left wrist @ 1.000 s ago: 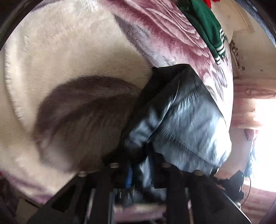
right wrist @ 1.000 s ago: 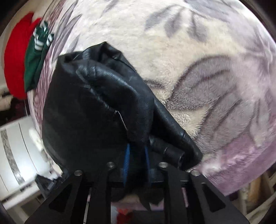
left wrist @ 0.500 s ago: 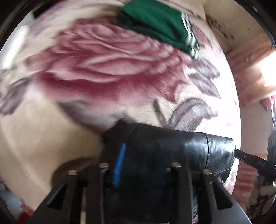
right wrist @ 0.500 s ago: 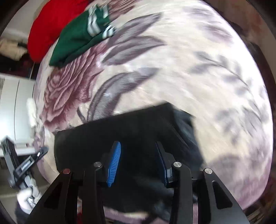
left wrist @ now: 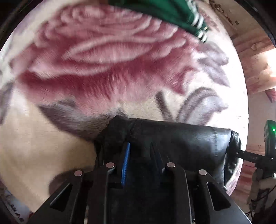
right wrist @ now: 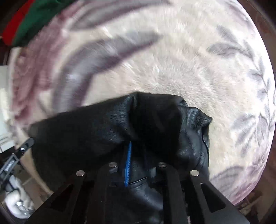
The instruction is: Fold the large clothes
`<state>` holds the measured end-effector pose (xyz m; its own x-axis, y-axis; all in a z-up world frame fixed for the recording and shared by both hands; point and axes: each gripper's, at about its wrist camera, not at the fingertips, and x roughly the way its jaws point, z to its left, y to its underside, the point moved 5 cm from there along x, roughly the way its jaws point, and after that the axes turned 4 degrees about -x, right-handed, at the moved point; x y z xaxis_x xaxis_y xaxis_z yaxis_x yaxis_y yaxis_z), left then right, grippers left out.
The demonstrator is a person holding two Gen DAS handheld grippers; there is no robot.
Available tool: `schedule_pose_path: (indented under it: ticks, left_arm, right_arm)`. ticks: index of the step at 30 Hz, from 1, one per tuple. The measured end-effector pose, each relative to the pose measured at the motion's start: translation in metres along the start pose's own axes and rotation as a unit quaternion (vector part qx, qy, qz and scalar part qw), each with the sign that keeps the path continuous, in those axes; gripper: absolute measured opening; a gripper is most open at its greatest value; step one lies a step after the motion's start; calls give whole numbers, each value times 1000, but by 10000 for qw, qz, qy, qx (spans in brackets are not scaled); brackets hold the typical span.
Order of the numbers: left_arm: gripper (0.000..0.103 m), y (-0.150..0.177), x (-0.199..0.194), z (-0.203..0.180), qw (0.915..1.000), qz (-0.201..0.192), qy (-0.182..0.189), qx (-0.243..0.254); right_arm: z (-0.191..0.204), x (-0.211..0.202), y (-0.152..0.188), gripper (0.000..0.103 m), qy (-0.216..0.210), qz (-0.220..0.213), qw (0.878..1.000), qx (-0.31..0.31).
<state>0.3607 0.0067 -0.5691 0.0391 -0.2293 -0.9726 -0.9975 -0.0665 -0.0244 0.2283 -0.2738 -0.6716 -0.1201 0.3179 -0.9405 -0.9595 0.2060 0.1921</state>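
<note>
Comparing this moment with a second ago, the black leather garment (left wrist: 172, 141) has gone from a bunched, hanging mass to a long, low band stretched across the flowered plush blanket (left wrist: 110, 72), one end in each tool. The left gripper (left wrist: 139, 155) has its fingers narrowed onto the cloth, a blue pad (left wrist: 125, 163) pressed against the dark material that fills the space between them, so I judge it to be holding the garment's left end. The right gripper (right wrist: 138, 155) is likewise closed on a gathered corner, with its blue pad (right wrist: 128, 163) edge-on against the leather (right wrist: 96, 131); half a second ago its fingers stood wider apart over the flat cloth, so this pinch looks freshly taken (the motion blur makes the exact bite hard to read). At the right edge of the left view the other tool shows, holding the far end of the band. Both views have also moved in closer over the blanket. For the task this suggests a first fold is made and the doubled edge is now being carried forward, probably for the next fold. The green garment (left wrist: 165, 12) lies well apart at the far side, and a red one (right wrist: 13, 25) lies beside it.
</note>
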Motion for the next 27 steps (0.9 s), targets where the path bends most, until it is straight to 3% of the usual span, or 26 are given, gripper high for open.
schedule_pose_path:
  ticks: [1, 3, 5, 7, 8, 11, 14, 16, 18, 19, 22, 24, 27]
  left_arm:
    - [21, 7, -16, -10, 9997, -164, 169, 58]
    - [21, 17, -18, -23, 9996, -184, 67, 214]
    - [21, 37, 8, -32, 9988, 152, -81, 466]
    - [21, 57, 51, -25, 9973, 561, -240, 408]
    - [21, 62, 65, -21, 9970, 627, -227, 395]
    - [21, 61, 81, -12, 9974, 654, -17, 310]
    - [21, 57, 71, -11, 9958, 838, 44, 365]
    - [21, 59, 52, -11, 9960, 792, -55, 413]
    - [21, 64, 35, -10, 9963, 645, -255, 507]
    - [22, 69, 27, -10, 9965, 573, -297, 539]
    - [33, 88, 17, 0, 9969, 564, -276, 467]
    - [60, 109, 24, 4, 9960, 755, -255, 409]
    - [66, 147, 41, 24, 9911, 1233, -424, 282]
  right_arm:
    - [6, -12, 7, 16, -184, -113, 9997, -96]
    - [19, -17, 23, 16, -527, -136, 9982, -254]
    - [29, -2, 38, 16, -761, 36, 9964, -382]
    - [36, 31, 51, 16, -419, 249, 9967, -656]
    - [37, 48, 54, 14, -183, 244, 9966, -771]
    - [36, 68, 50, 13, -5, 152, 9970, -760]
    - [30, 51, 47, 15, -447, 347, 9978, -349]
    - [6, 19, 55, 24, -901, 157, 9955, 245]
    - [-29, -12, 82, 43, -1053, -168, 9903, 893]
    - [-48, -22, 106, 45, -1150, -227, 9850, 1267]
    - [-86, -9, 173, 45, -1343, 287, 9727, 1869]
    - [-89, 17, 205, 45, -1579, 518, 9616, 2182]
    - [-83, 52, 227, 45, -1898, 558, 9456, 2584]
